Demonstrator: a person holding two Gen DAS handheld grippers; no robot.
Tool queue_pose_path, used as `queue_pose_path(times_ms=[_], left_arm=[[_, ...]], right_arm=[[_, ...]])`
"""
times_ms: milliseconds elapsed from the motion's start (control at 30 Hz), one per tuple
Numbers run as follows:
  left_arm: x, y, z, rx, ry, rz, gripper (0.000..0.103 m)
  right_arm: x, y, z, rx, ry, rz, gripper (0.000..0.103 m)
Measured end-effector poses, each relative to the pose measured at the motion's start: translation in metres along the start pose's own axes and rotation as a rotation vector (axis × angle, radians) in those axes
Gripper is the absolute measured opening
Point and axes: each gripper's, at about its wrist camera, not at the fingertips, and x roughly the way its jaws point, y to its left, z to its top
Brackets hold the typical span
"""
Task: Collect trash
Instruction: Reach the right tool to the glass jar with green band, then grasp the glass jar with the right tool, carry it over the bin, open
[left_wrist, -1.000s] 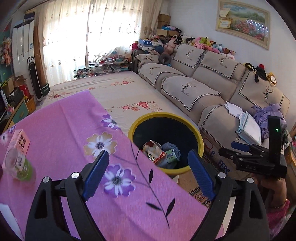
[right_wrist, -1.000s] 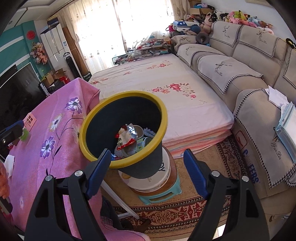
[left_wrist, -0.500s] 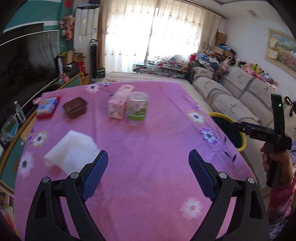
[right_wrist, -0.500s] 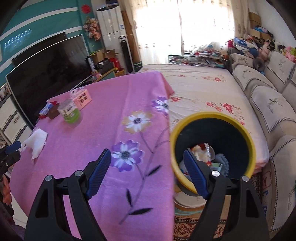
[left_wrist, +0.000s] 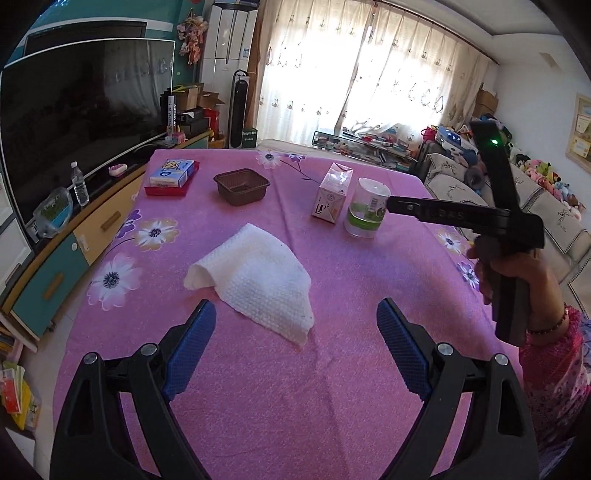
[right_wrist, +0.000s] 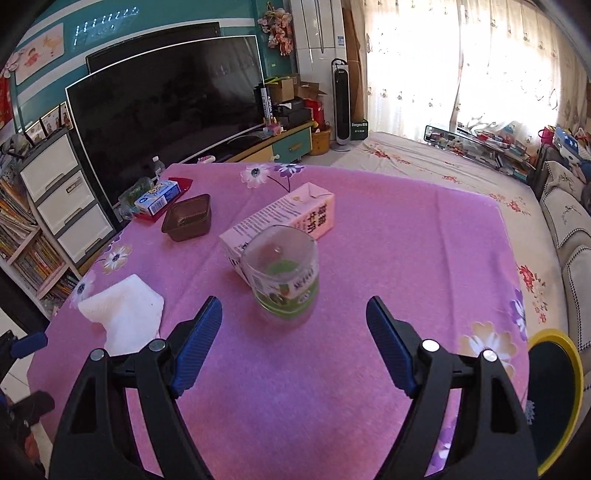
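pink table (right_wrist: 369, 258), cup (right_wrist: 282, 273) before right gripper (right_wrist: 294, 341)

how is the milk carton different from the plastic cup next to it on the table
The milk carton is a pink and white box with flat sides; the plastic cup is round, see-through, with a green label. In the right wrist view the carton lies on its side, while the cup stands upright. Both sit close together on the pink tablecloth.

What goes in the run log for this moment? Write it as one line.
left hand-held gripper: open, empty, facing paper towel | right hand-held gripper: open, empty, facing plastic cup | milk carton: lying behind cup
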Motion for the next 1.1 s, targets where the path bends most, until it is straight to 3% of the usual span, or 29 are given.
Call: queue_pose_path(times_ms=[167,400,467,500,567,800,1100], left_arm=[[0.005,0.001,-0.001,-0.017,0.015,-0.02,0.088],[0.011,0.008,-0.004,-0.036,0.027,-0.019,0.088],[0.012,0.008,-0.005,-0.038,0.028,-0.022,0.088],[0.013,0.007,-0.006,-0.038,0.029,-0.023,0.088],[0.013,0.005,-0.007,-0.034,0.032,-0.026,0.088],[0.012,0.0,-0.007,-0.018,0.028,-0.025,0.088],[0.015,-0.013,-0.007,0.007,0.036,-0.04,0.088]], right_arm=[[0.037,0.01,0.012,0.016,0.041,-0.023,0.076],[0.052,0.005,0.018,0.042,0.048,-0.045,0.073],[0.055,0.005,0.017,0.042,0.052,-0.054,0.063],[0.058,0.004,0.017,0.041,0.061,-0.058,0.053],[0.059,0.002,0.016,0.049,0.059,-0.052,0.052],[0.036,0.002,0.008,0.038,0.047,-0.037,0.052],[-0.023,-0.008,-0.02,0.045,0.01,0.004,0.052]])
